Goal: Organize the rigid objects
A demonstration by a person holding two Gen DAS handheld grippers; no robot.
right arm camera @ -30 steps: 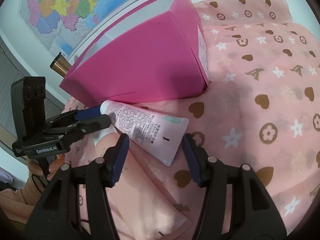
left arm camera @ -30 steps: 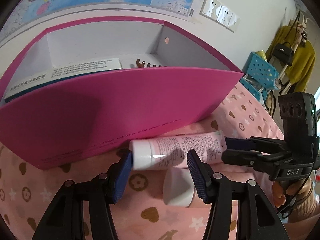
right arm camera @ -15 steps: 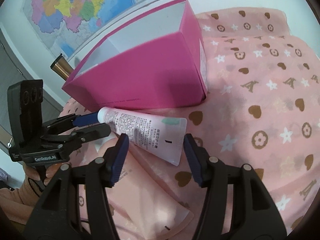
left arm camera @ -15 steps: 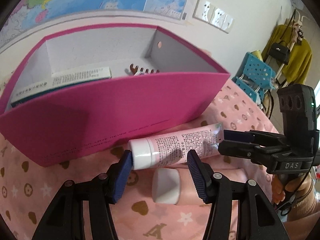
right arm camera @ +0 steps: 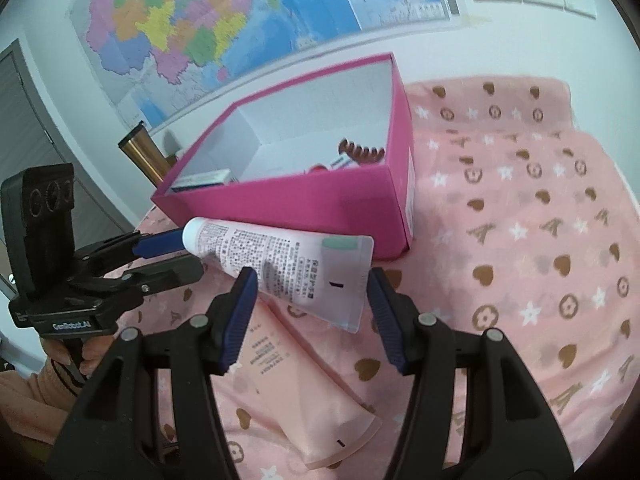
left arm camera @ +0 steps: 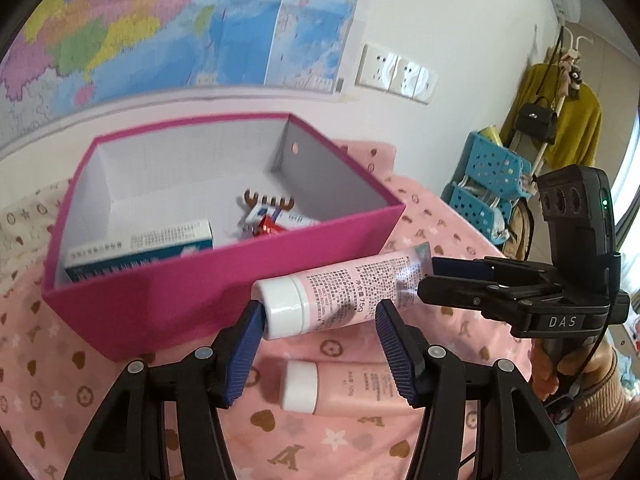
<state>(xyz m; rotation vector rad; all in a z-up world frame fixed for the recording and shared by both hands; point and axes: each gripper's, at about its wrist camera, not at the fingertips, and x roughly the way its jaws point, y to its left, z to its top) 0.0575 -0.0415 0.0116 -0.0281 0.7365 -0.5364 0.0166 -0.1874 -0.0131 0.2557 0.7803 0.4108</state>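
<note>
Since the earlier frames we have lifted the pink tube (left arm camera: 344, 296) clear of the patterned cloth (right arm camera: 540, 240); the magenta box (left arm camera: 224, 304), whose front wall then towered over it, now shows its open top and the items inside. Our left gripper (left arm camera: 320, 332) is clamped on the capped end, with the cap against one pad, and our right gripper (right arm camera: 308, 296) is clamped on the flat crimped tail, so the tube spans the two, long axis running from one gripper across to the other. From either gripper the box lies straight ahead and a little below, its near wall roughly parallel to the tube. That is what we judge the coming move turns on: both hands carry forward together over the near rim, keeping the tube level and parallel to that wall. A second tube (left arm camera: 340, 388) lies on the cloth beneath our left gripper, untouched. Neither hand looks nearer the box; the capped end sits closer to its corner.
</note>
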